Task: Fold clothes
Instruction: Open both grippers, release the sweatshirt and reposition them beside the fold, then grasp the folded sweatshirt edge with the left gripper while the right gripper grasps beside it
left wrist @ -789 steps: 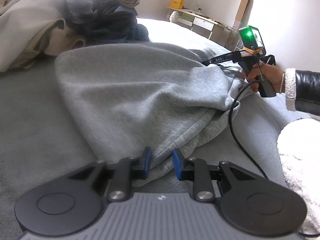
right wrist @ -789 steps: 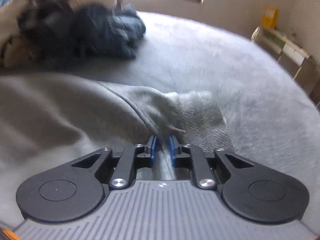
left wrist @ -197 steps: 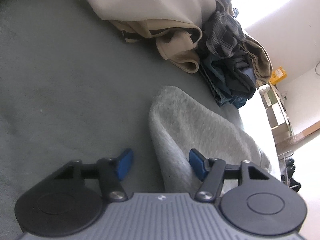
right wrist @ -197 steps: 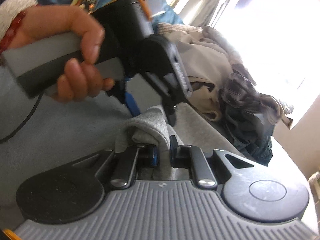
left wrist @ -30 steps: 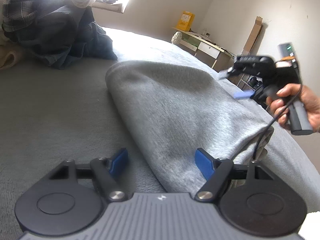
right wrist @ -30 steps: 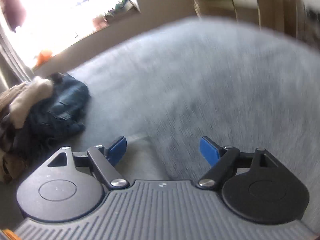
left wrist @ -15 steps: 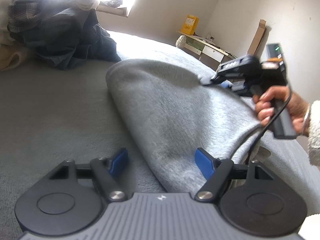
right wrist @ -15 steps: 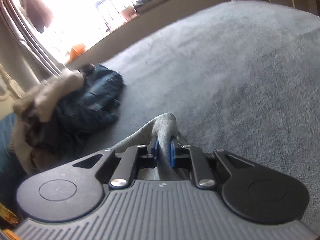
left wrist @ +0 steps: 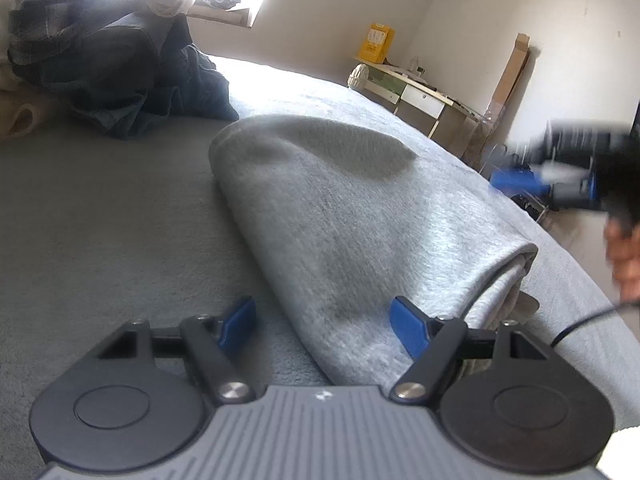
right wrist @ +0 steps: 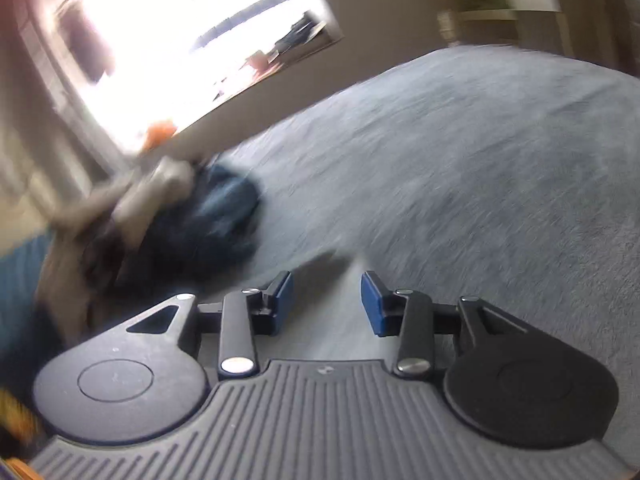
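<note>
A folded light grey sweatshirt [left wrist: 352, 216] lies on the grey bedspread [left wrist: 100, 240], seen in the left wrist view. My left gripper [left wrist: 324, 322] stands open low over its near end, the blue pads apart on either side of the fold and not pressing it. Blurred at the right edge of that view, my right gripper [left wrist: 532, 180] hangs in a hand clear of the sweatshirt. In the right wrist view the right gripper [right wrist: 326, 300] has its jaws opening with nothing between them, over bare bedspread [right wrist: 480, 168].
A heap of dark and beige clothes [left wrist: 100, 64] lies at the far left of the bed, also blurred in the right wrist view as a clothes heap [right wrist: 168, 224]. A low desk [left wrist: 416, 96] with a yellow box [left wrist: 378, 42] stands by the far wall.
The right gripper let go of the sweatshirt fold it pinched half a second ago, opened, and swung away to the right. The left gripper stayed put and open.
</note>
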`<state>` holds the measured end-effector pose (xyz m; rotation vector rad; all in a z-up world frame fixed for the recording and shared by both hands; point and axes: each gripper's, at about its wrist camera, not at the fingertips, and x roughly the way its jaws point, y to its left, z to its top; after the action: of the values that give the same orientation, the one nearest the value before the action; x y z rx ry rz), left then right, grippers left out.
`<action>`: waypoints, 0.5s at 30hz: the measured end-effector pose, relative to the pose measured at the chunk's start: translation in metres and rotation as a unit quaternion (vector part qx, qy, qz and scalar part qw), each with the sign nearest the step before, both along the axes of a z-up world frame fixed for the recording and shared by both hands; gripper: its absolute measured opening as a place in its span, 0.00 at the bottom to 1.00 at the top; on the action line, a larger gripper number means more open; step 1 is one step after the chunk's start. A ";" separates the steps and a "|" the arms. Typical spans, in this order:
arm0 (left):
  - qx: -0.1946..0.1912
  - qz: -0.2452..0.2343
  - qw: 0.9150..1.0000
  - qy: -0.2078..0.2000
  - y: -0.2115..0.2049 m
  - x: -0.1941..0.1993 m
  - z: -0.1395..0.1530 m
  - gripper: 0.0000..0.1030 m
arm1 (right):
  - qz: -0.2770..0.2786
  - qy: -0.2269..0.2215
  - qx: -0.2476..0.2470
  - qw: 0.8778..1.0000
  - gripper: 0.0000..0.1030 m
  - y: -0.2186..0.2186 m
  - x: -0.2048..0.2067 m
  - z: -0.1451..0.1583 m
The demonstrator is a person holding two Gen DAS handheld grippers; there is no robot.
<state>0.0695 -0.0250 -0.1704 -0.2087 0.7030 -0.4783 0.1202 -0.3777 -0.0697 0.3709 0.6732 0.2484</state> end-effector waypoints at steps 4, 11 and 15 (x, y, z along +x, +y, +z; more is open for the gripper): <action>0.024 0.002 1.000 0.001 -0.001 -0.001 0.008 0.74 | 0.009 0.037 -0.098 0.994 0.33 0.021 -0.008 -0.048; 0.050 0.046 0.997 -0.041 0.022 -0.027 0.032 0.74 | -0.027 0.010 -0.094 0.995 0.34 0.034 -0.035 -0.014; 0.080 -0.004 0.993 -0.089 0.009 -0.053 0.047 0.74 | -0.058 0.031 0.011 0.998 0.34 0.020 -0.069 -0.012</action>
<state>0.0167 -0.0158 -0.1239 -0.0122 0.5641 -0.4392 0.0514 -0.3572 -0.0815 0.4379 0.7088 0.1347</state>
